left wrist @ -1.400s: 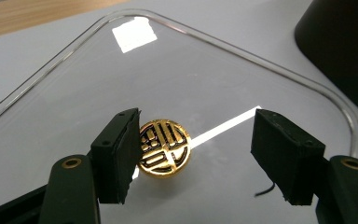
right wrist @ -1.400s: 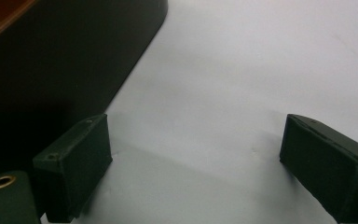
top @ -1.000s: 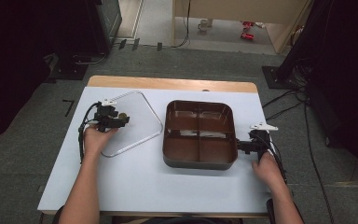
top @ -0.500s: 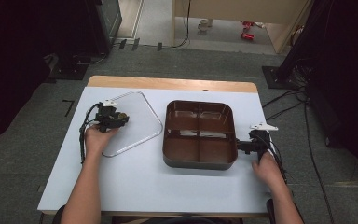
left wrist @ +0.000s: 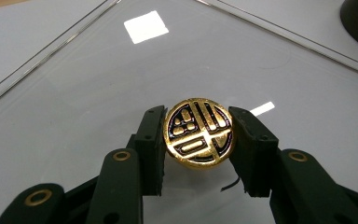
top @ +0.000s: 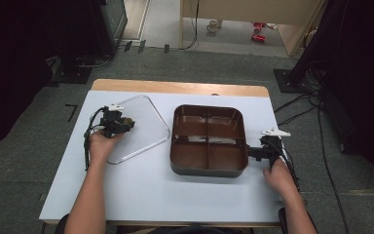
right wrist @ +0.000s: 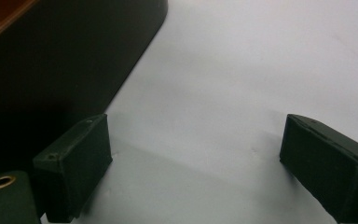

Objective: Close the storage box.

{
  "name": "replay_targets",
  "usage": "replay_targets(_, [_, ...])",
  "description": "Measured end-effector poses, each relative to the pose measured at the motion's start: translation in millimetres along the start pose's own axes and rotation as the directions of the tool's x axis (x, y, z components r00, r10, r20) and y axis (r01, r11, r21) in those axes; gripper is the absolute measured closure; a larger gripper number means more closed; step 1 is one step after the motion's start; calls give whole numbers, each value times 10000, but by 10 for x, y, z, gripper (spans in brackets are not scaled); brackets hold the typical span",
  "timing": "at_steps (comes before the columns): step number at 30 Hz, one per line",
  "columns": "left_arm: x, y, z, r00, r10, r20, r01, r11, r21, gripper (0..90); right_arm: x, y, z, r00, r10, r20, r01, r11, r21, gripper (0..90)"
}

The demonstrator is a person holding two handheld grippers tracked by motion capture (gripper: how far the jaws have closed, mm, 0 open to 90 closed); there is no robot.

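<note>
Left claw (left wrist: 199,135) just closed on gold emblem knob (left wrist: 198,131), emblem unreadable; right claw (right wrist: 193,163) wide.

1. Table (top: 141,195): white top, a wooden strip along its far edge.
2. Clear lid (top: 143,124), metal-rimmed, flat on the left half; gold knob (left wrist: 199,132) at its centre.
3. Brown tray (top: 208,168), four compartments, right of centre, near the lid but apart.

High view: above person's side, facing forward-down, far, whole table (top: 141,195). Left gripper view: close along jaws, clear lid (left wrist: 74,93) beneath. Right gripper view: close along jaws, brown tray (right wrist: 51,60) left. Shared: lid, tray, tabletop.
</note>
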State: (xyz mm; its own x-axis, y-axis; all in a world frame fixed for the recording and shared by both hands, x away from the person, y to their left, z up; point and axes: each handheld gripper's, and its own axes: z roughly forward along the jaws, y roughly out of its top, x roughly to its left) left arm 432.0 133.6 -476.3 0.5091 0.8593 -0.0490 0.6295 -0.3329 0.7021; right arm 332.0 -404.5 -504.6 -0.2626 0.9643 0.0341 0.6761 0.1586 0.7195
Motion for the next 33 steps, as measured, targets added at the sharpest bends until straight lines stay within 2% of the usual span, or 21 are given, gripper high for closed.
replay_targets(5, [21, 17, -19, 9999, -140, -42, 140, 9998, 137, 597, 0, 0, 0, 10000, -3, 1, 3, 10000, 1, 82])
replay_targets(7, [46, 32, -60, 9993, -367, 94, 367, 9993, 5, 597, -1, 0, 0, 10000, -9, 2, 9, 10000, -2, 82])
replay_targets(18, [6, 194, -307, 9963, -674, 524, 693, 9970, -357, 597, 0, 0, 0, 10000, -5, 0, 5, 10000, 0, 82])
replay_targets(24, [-48, 296, -449, 9974, -468, 547, 499, 9971, -577, 598, 0, 0, 0, 10000, -5, 2, 5, 10000, -2, 82])
replay_targets(28, [-101, 368, -538, 9952, -468, 857, 539, 9951, -830, 598, 0, 0, 0, 10000, -5, 0, 5, 10000, -1, 82])
replay_targets(33, [-213, 456, -599, 9945, -91, 1039, 189, 9954, -940, 598, -1, 0, 0, 10000, -10, 0, 10, 10000, -2, 82])
